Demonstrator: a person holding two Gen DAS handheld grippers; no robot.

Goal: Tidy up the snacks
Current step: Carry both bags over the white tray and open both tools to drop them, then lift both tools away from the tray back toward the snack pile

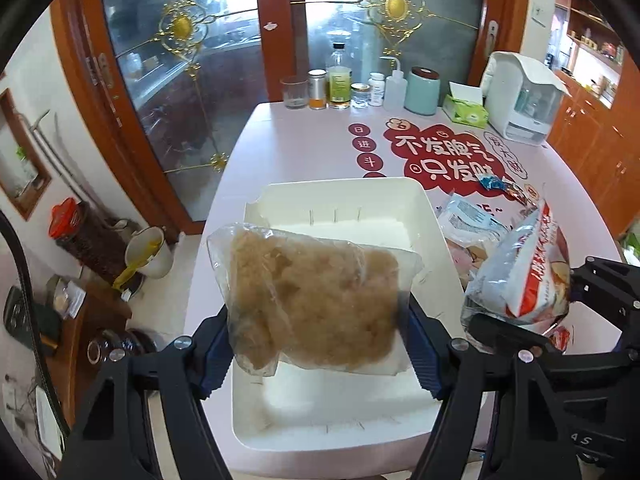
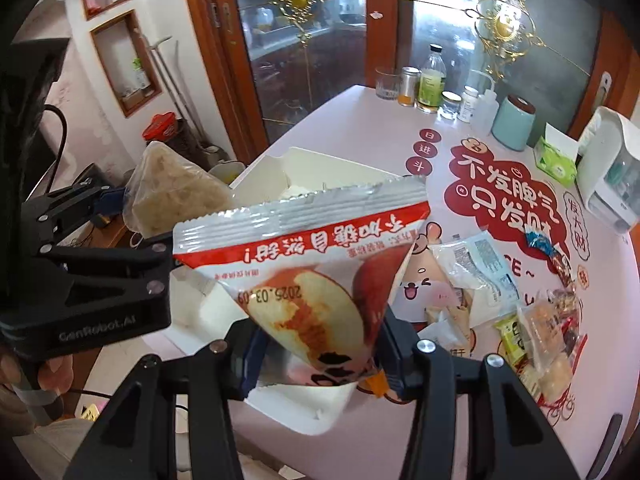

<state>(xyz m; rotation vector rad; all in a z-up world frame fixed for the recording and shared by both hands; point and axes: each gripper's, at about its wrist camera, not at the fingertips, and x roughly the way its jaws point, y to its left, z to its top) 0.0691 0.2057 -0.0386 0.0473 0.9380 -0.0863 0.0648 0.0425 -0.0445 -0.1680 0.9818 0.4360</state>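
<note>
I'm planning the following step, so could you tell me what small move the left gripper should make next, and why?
Probably lower the left gripper and open it. It is shut on the clear bag of pale shredded snack, which hangs directly above the empty white bin, so a short descent should place it inside.

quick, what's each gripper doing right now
left gripper: closed on the clear bag of beige snack.
right gripper: closed on the red and silver snack packet.
</note>
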